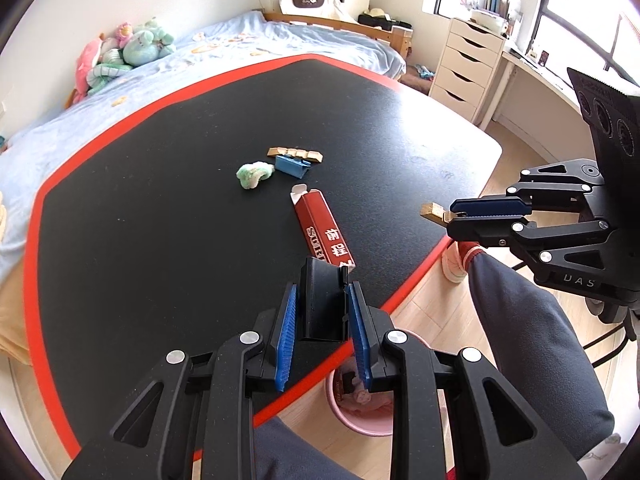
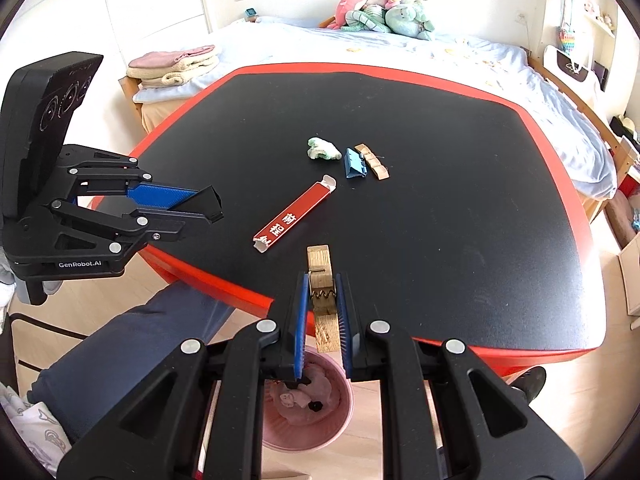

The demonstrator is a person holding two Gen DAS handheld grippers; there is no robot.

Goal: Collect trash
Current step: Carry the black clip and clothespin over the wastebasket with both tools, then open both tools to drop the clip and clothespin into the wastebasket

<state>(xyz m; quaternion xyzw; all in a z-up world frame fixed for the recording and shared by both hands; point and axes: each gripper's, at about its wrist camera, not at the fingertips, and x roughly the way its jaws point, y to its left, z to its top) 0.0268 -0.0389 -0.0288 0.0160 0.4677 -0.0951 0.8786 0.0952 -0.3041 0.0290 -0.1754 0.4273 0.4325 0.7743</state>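
In the left wrist view my left gripper (image 1: 323,292) is shut on a small black box-like piece (image 1: 320,276), held above the near red edge of the black table (image 1: 160,216). My right gripper (image 2: 322,280) is shut on a wooden clothespin (image 2: 319,258) over the same edge. Each shows in the other's view: right gripper (image 1: 451,215), left gripper (image 2: 196,208). On the table lie a long red carton (image 2: 294,216), a crumpled green-white wad (image 2: 322,148), a blue clip (image 2: 354,164) and a wooden strip (image 2: 372,162). A pink bin (image 2: 308,408) holding trash stands on the floor below both grippers.
A person's legs in dark trousers (image 1: 520,320) sit by the table's near edge, beside the bin. A bed (image 2: 440,56) with plush toys (image 2: 384,10) lies beyond the table. White drawers (image 1: 466,68) stand by the window. The floor is pale wood.
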